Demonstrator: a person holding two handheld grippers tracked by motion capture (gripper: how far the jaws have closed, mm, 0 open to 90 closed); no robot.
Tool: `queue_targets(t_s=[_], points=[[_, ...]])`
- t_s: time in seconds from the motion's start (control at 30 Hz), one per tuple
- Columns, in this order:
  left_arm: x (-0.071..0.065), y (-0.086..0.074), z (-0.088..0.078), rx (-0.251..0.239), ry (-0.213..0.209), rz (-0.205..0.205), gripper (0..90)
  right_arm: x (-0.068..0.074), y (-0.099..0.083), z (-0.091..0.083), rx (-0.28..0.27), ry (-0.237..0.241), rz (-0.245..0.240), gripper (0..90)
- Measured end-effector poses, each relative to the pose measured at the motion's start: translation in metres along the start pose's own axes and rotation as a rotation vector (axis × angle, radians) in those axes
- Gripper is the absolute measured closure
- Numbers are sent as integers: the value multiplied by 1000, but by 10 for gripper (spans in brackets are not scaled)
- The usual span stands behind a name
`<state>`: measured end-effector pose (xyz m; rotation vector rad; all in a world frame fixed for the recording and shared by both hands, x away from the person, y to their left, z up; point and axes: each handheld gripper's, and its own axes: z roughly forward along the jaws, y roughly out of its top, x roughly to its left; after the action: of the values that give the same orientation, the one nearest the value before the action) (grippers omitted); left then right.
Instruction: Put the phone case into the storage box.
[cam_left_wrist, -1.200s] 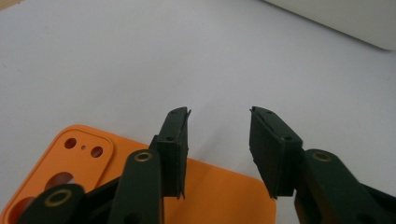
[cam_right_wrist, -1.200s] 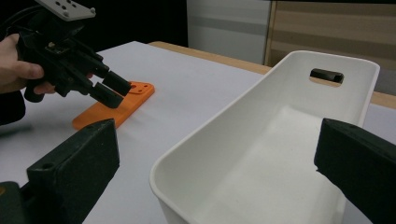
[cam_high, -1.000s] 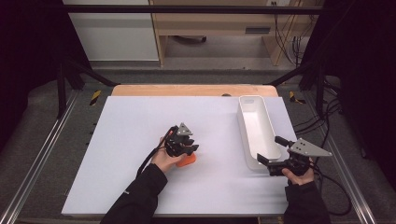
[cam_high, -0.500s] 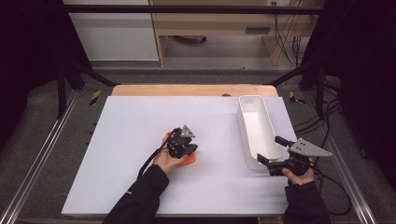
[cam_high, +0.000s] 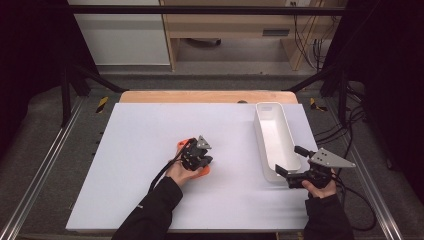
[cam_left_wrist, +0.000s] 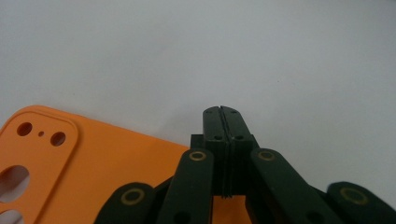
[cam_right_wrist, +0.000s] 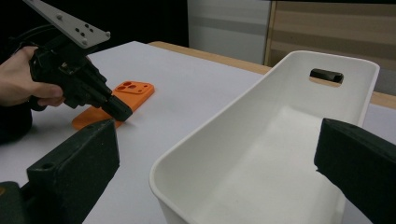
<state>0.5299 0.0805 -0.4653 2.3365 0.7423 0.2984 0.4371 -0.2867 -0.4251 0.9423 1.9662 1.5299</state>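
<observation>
An orange phone case (cam_high: 203, 172) (cam_left_wrist: 93, 158) lies flat on the white table top, camera cut-outs facing up. My left gripper (cam_high: 200, 161) (cam_left_wrist: 221, 109) points down over the case's edge. Its jaws are pressed flat together and I see nothing between them. From the right gripper view the left gripper (cam_right_wrist: 119, 111) has its tip at the edge of the case (cam_right_wrist: 133, 91). A long white tray (cam_high: 260, 135) (cam_right_wrist: 233, 102) stands empty at the right. My right gripper (cam_high: 289, 161) (cam_right_wrist: 217, 140) is open, its jaws standing wide on either side of the tray's near end without touching it.
The white board (cam_high: 125, 150) covers most of the table, with a wooden strip (cam_high: 200, 96) along its far edge. Metal rails run down both sides. Cables trail from both grippers. A slot handle (cam_right_wrist: 326, 74) is cut in the tray's far end.
My left gripper has sunk a little onto the orange case. The right gripper and the tray have kept still.
</observation>
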Motion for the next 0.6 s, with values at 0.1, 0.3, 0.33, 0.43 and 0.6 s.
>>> queue_targets(t_s=[0.1, 0.3, 0.33, 0.43, 0.6], points=[[-1, 1, 0, 13, 1, 16, 894, 0, 0, 0, 2, 0, 0, 4], [-1, 0, -3, 30, -4, 29, 898, 0, 0, 0, 2, 1, 0, 5], [-1, 0, -3, 30, -4, 29, 898, 0, 0, 0, 1, 2, 1, 4], [-2, 0, -4, 46, 1, 49, 899, 0, 0, 0, 0, 2, 0, 4], [-4, -2, -7, 62, 7, 71, 899, 0, 0, 0, 1, 2, 3, 4]])
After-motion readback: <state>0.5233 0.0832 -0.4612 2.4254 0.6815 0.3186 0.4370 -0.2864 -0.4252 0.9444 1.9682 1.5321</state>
